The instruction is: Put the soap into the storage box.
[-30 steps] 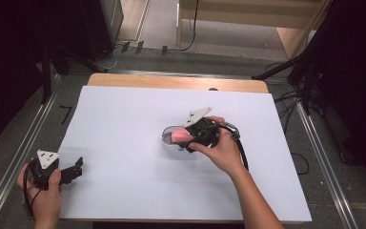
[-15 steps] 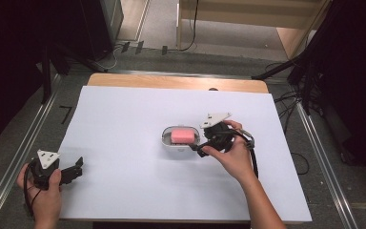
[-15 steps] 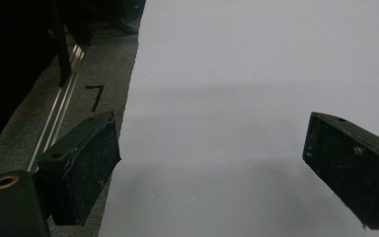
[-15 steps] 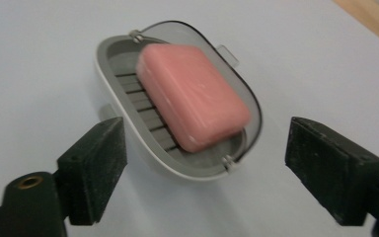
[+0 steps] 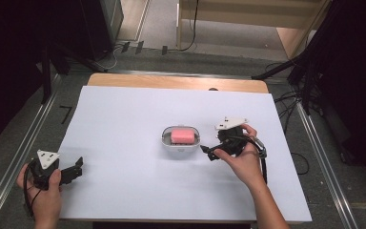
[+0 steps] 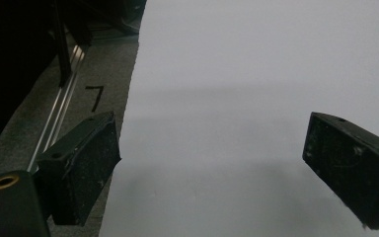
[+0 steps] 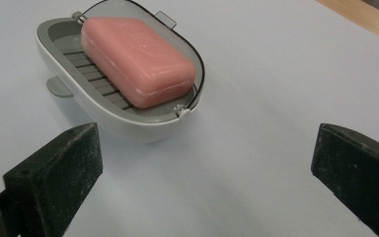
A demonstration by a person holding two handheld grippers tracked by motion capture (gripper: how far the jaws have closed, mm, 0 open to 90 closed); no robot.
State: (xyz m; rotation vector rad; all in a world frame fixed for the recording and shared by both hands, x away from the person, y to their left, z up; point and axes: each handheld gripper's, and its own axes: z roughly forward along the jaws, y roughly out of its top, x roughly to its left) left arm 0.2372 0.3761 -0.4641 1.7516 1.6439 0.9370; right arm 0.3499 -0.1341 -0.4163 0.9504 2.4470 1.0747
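Soap dish (image 5: 181, 139): mid-table on the white sheet (image 5: 124, 143), pink soap (image 5: 183, 136) lying in it, long axis running 9 to 3 o'clock in the high view.
Left gripper (image 5: 71, 172): far off at the dish's 8 o'clock, jaws spread, nothing between them.
Right gripper (image 5: 208, 152): nearer one, just beside the dish at its 4 o'clock; jaws have just been opening, now wide and empty.
Direction from right jaws: dish at 11 o'clock in the right gripper view.

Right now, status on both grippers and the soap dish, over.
Right gripper open, jaws just opened, nothing between them, just right of soap dish. Pink soap lies in dish. Left gripper open, idle at the table's near-left edge. Nothing in the way.
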